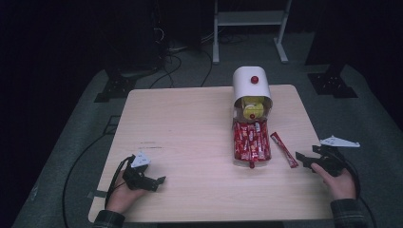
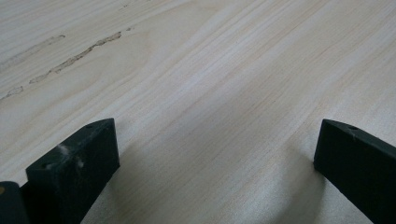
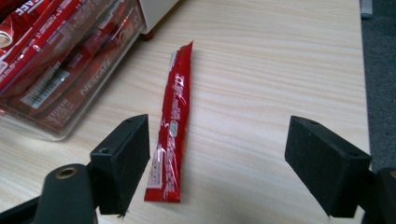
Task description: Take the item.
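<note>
A single red stick sachet (image 1: 284, 150) lies flat on the wooden table (image 1: 190, 123), just right of a clear tray (image 1: 235, 159) full of several similar red sachets. My right gripper (image 1: 302, 160) rests near the table's right edge, its jaws pointing at the sachet's near end. In the right gripper view the sachet (image 3: 172, 126) lies between the jaws, close beside the left one, and the right gripper (image 3: 219, 144) is open with neither pad pressing on it. My left gripper (image 1: 159, 182) sits at the front left, and in its own view the left gripper (image 2: 215, 149) is open over bare wood.
A white domed dispenser (image 1: 252, 88) with a red knob stands behind the tray, with a yellow item in its mouth. The table's right edge (image 3: 362, 70) runs close to the right gripper. Faint scuff marks (image 2: 74, 58) cross the wood ahead of the left gripper.
</note>
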